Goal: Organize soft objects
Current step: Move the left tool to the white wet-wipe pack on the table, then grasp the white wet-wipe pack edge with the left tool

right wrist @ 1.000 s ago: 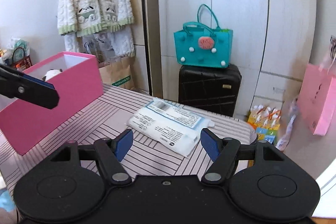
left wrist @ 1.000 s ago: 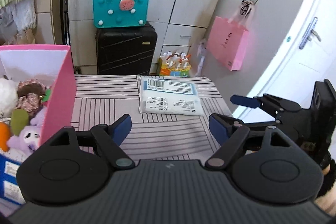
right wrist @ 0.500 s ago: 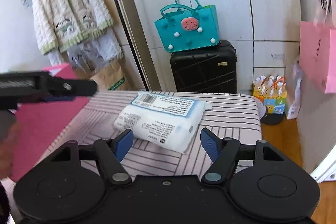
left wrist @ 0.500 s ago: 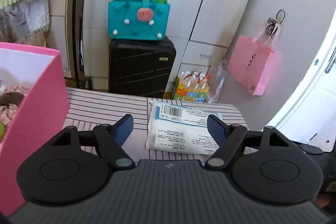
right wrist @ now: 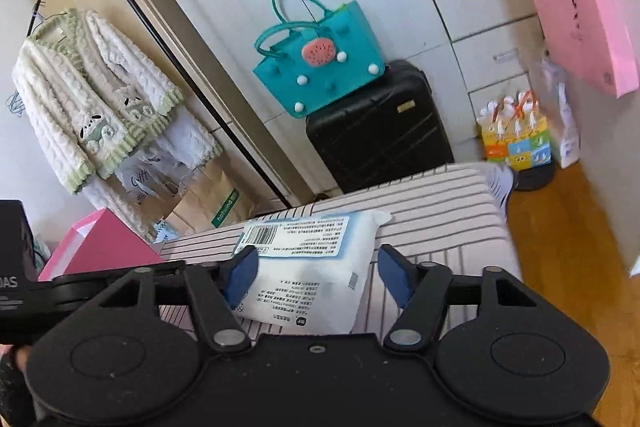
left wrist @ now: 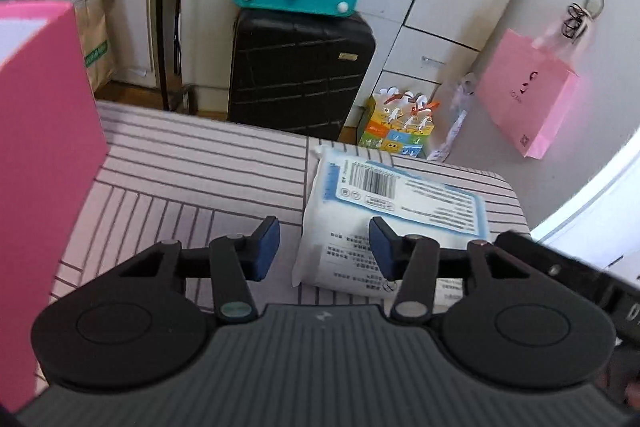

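Task item: white soft pack (left wrist: 384,223) with a blue printed label, lying flat on the striped tabletop (left wrist: 192,179), near its far right corner.
Destination (judged): pink box (left wrist: 44,163) at the left of the tabletop, well apart from the pack.
Left claw (left wrist: 324,247): half open, jaws closing. The pack's left edge sits between the pads. The right pad is over the pack; the left pad is over bare tabletop beside it. No firm pinch is visible.
Right claw (right wrist: 316,273): half open, jaws closing. The near part of the pack lies between the pads. The left pad looks close to the pack's edge; the right pad stands clear of it. Not yet gripped.
Step in hand (judged): two-claw pickup of the pack.
Depth: lower both claws until the pads straddle the pack's thickness, not only its top film.
Squeeze: close gently. The filling will compress and the wrapper may slide, so stop once the pack bulges slightly.
Balance: keep the two grips on different ends so the pack does not sag in the middle.
Clearance: the claws work close together; keep their bodies apart while closing.
Risk: pinching only loose wrapper, which could slip or tear on lifting.
Lift: raise both claws together and level, then carry toward the box.
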Demonstrator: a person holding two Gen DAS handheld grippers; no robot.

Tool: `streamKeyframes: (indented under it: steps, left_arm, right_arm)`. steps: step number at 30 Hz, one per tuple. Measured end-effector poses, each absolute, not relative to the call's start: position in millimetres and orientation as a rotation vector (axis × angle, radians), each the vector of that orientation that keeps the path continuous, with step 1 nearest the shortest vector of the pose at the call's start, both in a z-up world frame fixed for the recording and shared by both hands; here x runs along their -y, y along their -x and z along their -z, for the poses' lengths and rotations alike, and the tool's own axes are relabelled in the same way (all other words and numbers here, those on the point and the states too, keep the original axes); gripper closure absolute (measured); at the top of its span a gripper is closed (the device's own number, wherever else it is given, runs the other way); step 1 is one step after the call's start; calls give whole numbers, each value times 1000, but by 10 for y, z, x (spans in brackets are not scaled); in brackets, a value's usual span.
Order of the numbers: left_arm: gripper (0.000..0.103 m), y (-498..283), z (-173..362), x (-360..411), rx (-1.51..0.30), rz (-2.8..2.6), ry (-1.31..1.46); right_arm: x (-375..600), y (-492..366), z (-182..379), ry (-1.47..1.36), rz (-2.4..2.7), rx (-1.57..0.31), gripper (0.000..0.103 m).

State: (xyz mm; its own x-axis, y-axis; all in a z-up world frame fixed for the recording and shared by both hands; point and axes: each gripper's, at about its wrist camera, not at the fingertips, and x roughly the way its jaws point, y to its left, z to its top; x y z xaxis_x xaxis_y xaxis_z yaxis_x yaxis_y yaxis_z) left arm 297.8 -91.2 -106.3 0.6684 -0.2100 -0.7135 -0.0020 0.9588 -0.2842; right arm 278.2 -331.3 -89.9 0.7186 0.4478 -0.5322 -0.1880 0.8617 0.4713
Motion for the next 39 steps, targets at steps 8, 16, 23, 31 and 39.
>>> streamKeyframes:
  steps: [8,16,23,31,39]
  left_arm:
    - [71,-2777,1046,1015,-854,192,246]
    - [76,-2574,1073,975,-884,195,268]
    - [72,-2576,1127,880,-886,231,301]
    - [77,-2415,1106,947,-799,203,281]
    - [77,-2113,827,917,-804,229,228]
  right_arm:
    - [3050,-2850,1052,-308,-344,-765,72]
    - [3049,-2642,937,-215,-342,-778,69]
    - [3120,-2750,1055,-235,-316,-797,50]
    - [3068,-2668,1074,-240,-340,-770,68]
    - [2950,-2398,986,-212,-352,-773,66]
